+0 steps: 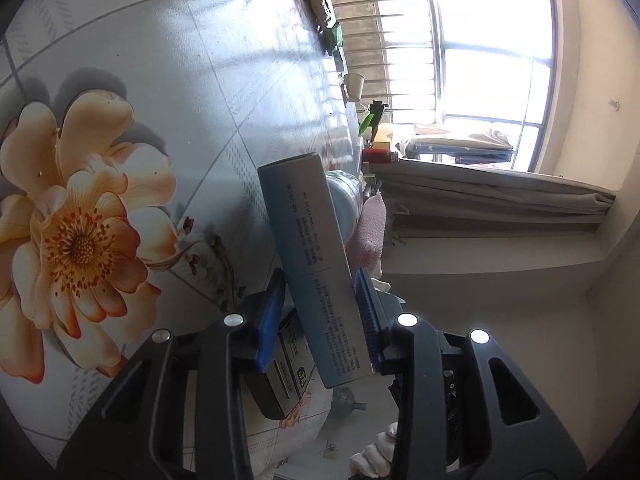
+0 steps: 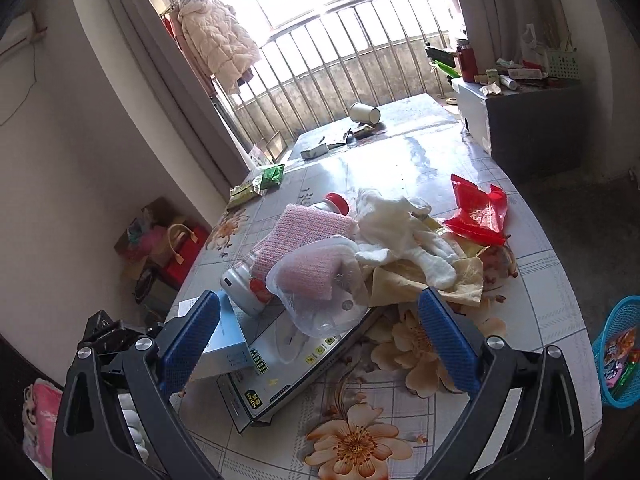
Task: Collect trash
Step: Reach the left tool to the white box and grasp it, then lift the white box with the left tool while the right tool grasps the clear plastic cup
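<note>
two boxes (image 2: 224,340), one paper cup (image 2: 364,113), one basket (image 2: 618,354)

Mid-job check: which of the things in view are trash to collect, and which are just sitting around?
Job items:
- light blue carton, clamped in the left gripper
- red wrapper
- clear plastic tub
- tipped paper cup
- green packets
- blue basket, probably the bin

Lying about:
- pink jacket
- red flask
</note>
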The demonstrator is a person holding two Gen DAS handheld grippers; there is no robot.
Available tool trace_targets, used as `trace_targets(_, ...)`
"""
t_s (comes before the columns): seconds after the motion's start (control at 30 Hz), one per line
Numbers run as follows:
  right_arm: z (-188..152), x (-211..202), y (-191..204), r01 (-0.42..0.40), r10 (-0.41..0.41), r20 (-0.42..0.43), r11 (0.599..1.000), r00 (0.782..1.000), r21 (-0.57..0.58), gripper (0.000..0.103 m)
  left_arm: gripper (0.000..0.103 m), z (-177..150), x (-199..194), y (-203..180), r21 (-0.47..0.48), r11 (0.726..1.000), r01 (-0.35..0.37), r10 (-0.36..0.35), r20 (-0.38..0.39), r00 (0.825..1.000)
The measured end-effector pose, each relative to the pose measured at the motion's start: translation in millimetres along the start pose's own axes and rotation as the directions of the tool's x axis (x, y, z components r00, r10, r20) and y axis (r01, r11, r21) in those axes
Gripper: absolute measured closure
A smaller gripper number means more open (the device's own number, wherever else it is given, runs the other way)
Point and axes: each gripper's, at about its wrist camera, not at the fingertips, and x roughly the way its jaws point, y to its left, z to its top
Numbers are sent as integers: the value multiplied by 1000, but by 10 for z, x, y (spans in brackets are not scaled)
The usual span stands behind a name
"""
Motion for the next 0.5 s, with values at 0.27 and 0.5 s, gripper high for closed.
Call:
trace_targets(0.27, 138, 477, 394, 106, -159, -106, 915, 982, -389, 7, 70, 18, -122, -35, 93, 993, 66, -61, -55, 997)
trace_targets(0.5, 200, 796, 501, 99, -208, -183, 875, 961, -474, 8, 71, 31, -239, -16, 160, 985, 70, -59, -73, 996)
